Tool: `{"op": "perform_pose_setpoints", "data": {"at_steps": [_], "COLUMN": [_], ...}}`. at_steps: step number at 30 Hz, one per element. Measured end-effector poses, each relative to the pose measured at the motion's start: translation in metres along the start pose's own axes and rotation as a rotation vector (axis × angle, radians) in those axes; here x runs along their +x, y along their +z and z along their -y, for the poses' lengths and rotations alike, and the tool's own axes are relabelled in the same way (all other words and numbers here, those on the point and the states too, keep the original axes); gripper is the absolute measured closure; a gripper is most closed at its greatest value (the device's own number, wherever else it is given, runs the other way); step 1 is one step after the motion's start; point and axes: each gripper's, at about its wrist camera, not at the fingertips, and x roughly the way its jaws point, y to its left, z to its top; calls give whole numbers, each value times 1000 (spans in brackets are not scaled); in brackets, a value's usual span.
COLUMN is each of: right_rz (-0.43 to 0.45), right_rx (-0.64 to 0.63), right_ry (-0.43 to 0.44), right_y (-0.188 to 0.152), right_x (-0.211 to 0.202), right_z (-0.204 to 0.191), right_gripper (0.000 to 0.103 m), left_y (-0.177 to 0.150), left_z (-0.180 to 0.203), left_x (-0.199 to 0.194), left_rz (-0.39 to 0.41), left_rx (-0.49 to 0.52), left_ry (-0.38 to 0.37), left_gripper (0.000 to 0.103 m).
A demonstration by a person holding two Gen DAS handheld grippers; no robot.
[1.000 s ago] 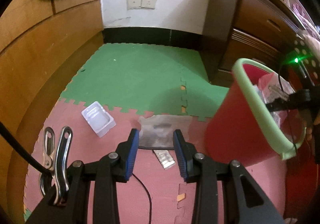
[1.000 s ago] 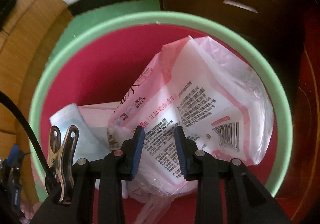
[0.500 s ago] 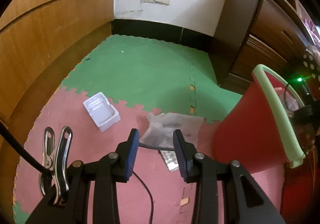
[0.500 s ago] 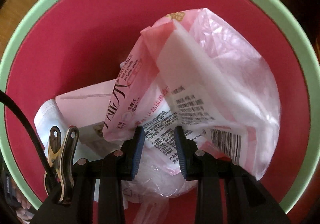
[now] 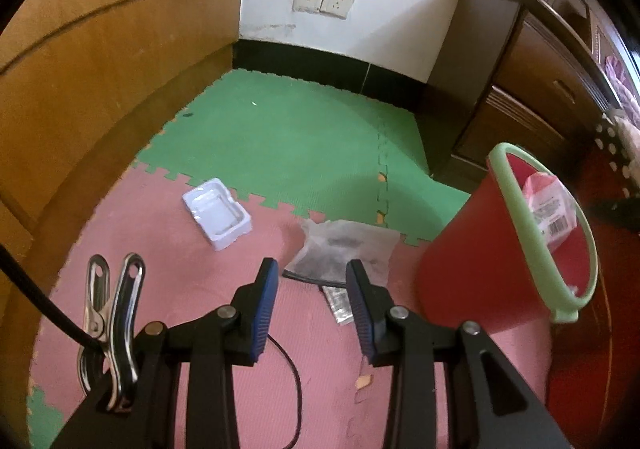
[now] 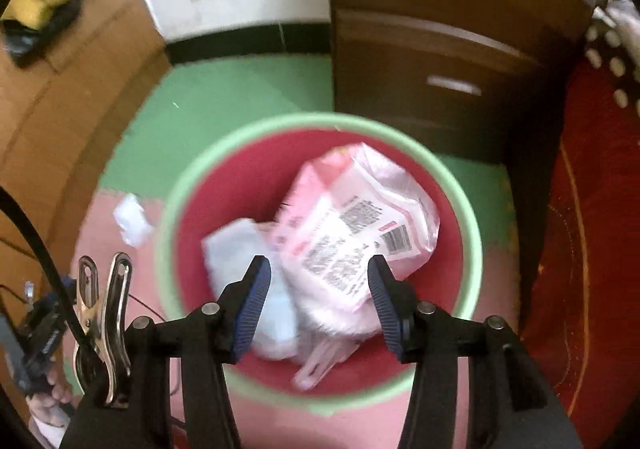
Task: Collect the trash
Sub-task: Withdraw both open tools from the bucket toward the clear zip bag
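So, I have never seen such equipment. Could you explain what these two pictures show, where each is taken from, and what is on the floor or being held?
There is no robot. A person holds a hand tool in each hand, each with two black fingers with blue pads and a wide-angle camera looking along them.

The left camera looks over foam floor mats. The left gripper is open and holds nothing. On the mat lie a white plastic tray, a grey bag and a small foil wrapper. To the right stands a red bin with a green rim.

The right camera looks down into that bin. The right gripper has just been opening; nothing is between its pads. A pink printed pack lies in the bin with other white wrapping. This picture is blurred.
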Motion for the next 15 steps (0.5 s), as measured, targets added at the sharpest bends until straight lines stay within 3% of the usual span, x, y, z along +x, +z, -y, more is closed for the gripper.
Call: {"op": "perform_pose_setpoints", "data": {"at_steps": [7,15], "right_rz": [145,192], "right_rx": [4,-5], "right_ry": [126,276], "right_y": [-26,-62], "right_x": [-78,-111], "right_z": [-34,-100], "right_gripper": [51,51], "left_y": [-5,-13], "left_z": [-21,-44], "left_x": [-57,-90], "left_rz": [19,34], "left_rx": [-8,-16], "left_ry": [42,65], "left_gripper": [66,65]}}
